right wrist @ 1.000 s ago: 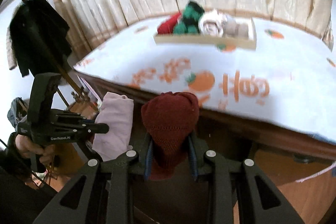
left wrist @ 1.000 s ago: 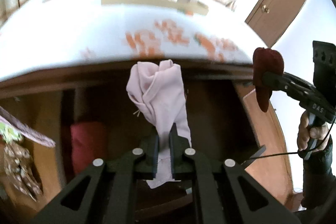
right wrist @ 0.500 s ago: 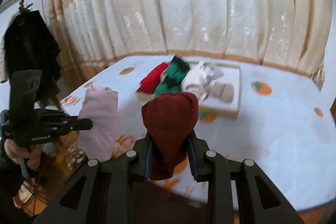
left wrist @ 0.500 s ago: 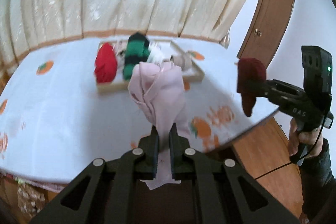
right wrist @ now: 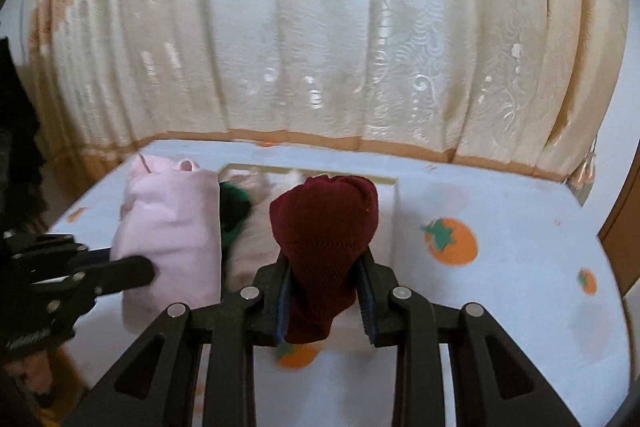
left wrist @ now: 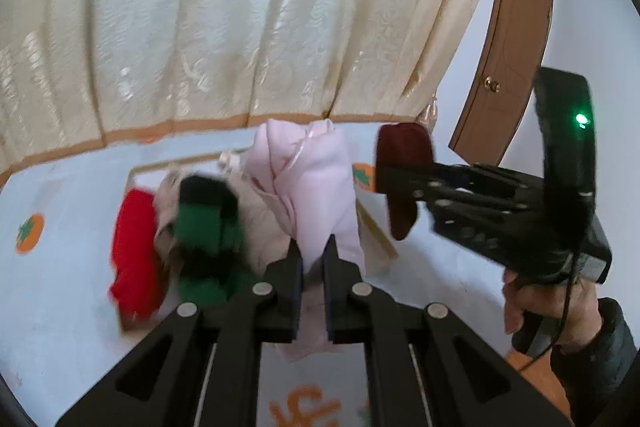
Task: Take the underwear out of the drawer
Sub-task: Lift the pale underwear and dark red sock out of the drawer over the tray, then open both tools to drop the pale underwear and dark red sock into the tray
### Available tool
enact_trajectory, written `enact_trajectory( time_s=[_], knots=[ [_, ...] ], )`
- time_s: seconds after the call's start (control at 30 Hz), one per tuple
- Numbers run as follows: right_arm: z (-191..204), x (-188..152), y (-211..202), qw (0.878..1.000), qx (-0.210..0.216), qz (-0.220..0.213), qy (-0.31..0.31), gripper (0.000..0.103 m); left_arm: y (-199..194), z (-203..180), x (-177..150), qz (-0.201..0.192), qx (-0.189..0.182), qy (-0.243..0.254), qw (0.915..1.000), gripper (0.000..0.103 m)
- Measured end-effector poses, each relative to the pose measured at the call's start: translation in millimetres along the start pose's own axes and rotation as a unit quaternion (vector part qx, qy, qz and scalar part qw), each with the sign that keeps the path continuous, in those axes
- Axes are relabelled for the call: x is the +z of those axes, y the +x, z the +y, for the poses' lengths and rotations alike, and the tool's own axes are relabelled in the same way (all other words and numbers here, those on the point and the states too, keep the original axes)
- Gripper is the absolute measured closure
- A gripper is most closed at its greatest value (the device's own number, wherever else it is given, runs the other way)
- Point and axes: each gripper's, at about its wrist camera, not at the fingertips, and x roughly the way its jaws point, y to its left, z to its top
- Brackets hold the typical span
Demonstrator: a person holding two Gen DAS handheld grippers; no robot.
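Cream embroidered curtains (right wrist: 320, 39) hang behind a bed spread with a pale sheet (right wrist: 500, 291) printed with orange fruit, a brown door (left wrist: 516, 39) standing at the far right in the left wrist view. On the sheet a shallow wooden tray (right wrist: 394, 187) holds rolled garments: a red bundle (left wrist: 134, 251) at the left, a green-and-black bundle (left wrist: 208, 223) beside it and pale ones behind. Above the near edge of the tray, the left gripper (left wrist: 313, 263) is clamped tight on a pale pink piece of underwear (left wrist: 312, 183), which stands up from its jaws in a loose fold. To its right, the right gripper (right wrist: 326, 291) pinches a dark red knitted piece (right wrist: 326, 231), its jaws closed against the fabric on both sides. A hand (left wrist: 548, 303) in a dark sleeve (left wrist: 596, 359) grips the right tool's handle, where a green light (left wrist: 581, 119) glows. Both garments are in the air over the bed, near the tray.
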Motion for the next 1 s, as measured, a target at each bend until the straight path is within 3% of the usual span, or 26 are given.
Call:
enact_trajectory(
  time_s=[0.13,0.37,0.8,0.93,1.0],
  knots=[
    [-11.5,16.3,41.8,1.0,-0.022,0.014,-0.002,0.072,36.2,6.8,18.1,-0.008,0.005,-0.009,0.9999,0.097],
    [-37.3,26.9,106.5,0.998,-0.014,0.041,0.036,0.072,85.9,17.5,38.4,-0.004,0.011,-0.019,0.9997,0.097],
    [-43.9,18.1,171.2,0.995,0.006,0.089,0.051,0.072,140.4,38.4,38.7,0.024,0.05,-0.019,0.9983,0.097],
    [-44.1,19.7,176.0,0.993,0.015,0.102,0.055,0.067,145.9,42.4,38.1,0.026,0.072,-0.023,0.9968,0.091],
    [-46.7,19.3,177.9,0.992,0.008,0.108,0.065,0.062,142.9,41.9,39.2,0.029,0.076,-0.024,0.9964,0.081]
  ],
)
